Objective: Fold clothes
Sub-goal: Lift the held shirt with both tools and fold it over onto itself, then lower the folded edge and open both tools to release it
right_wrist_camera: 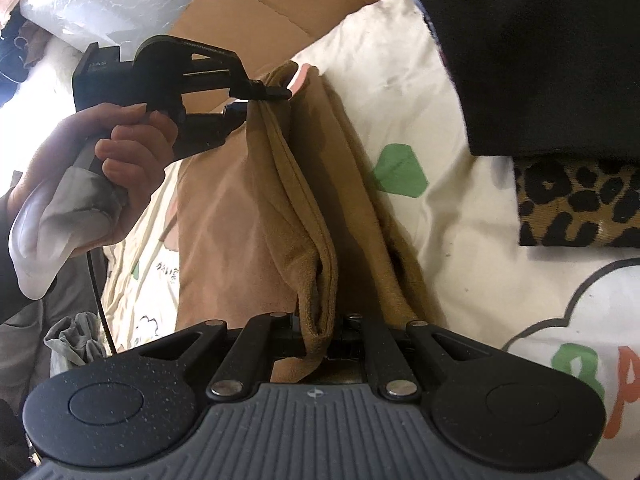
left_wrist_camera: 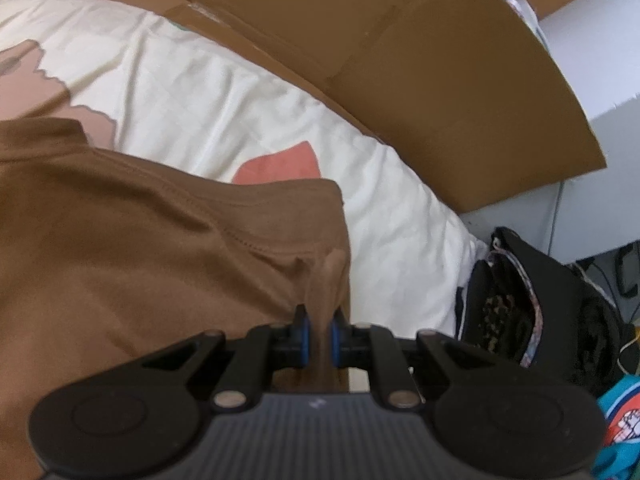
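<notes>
cream printed bedsheet (left_wrist_camera: 208, 92), cardboard box (left_wrist_camera: 440, 80)

A bed (left_wrist_camera: 224, 92) with a cream cover (right_wrist_camera: 460, 216) carries everything. The cover has pink, green and orange shapes on it. A brown shirt (left_wrist_camera: 140, 248) lies on it. A black cloth (right_wrist_camera: 540, 60) and a leopard-spot cloth (right_wrist_camera: 580, 204) lie near the shirt.

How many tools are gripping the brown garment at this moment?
2. The left tool pinches the brown garment at its far end; the right tool clamps a fold at the near end.
</notes>
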Demonstrator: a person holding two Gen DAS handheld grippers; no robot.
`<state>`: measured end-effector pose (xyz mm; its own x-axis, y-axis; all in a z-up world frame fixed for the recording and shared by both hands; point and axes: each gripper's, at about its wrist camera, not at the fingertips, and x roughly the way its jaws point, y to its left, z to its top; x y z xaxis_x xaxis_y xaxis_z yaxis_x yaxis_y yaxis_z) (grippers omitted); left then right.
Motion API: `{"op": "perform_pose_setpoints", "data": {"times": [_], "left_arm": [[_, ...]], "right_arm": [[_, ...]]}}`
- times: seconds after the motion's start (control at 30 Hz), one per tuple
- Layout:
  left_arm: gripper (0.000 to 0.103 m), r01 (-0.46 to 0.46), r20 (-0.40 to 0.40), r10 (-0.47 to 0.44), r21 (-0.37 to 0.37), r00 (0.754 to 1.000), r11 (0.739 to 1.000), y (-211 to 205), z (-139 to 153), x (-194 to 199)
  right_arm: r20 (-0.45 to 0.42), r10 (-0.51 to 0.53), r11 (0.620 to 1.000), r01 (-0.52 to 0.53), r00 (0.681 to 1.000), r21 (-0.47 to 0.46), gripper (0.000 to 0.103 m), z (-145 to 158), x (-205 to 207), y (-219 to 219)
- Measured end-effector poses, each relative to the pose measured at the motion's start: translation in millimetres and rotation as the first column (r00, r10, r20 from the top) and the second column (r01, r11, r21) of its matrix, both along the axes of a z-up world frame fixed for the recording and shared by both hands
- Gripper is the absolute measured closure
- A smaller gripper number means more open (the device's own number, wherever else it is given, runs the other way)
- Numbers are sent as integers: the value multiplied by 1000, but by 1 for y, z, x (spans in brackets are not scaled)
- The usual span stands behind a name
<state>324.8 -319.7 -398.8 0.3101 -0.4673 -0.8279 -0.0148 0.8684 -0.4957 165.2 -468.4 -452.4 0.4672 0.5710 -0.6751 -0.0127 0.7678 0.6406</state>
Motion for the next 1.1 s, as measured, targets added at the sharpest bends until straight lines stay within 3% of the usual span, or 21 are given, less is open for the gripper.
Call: {"op": "perform_pose_setpoints", "data": {"times": [0.67,0.9,1.1], "left_arm": [[90,37,-12,-37,19,999,999,-17,-15,26],[84,44,41,-44,-1,998,999,-8,10,37],[83,133,94,-140,79,986,988,0,32,35]], "right_arm": [[-65,-80,997,81,995,13,98,-7,-11,-13],[-90,-130,991,132,987,17,95,-9,-30,-21],[-76,-140,990,140,987,-10,91,1,-43,-24]]}}
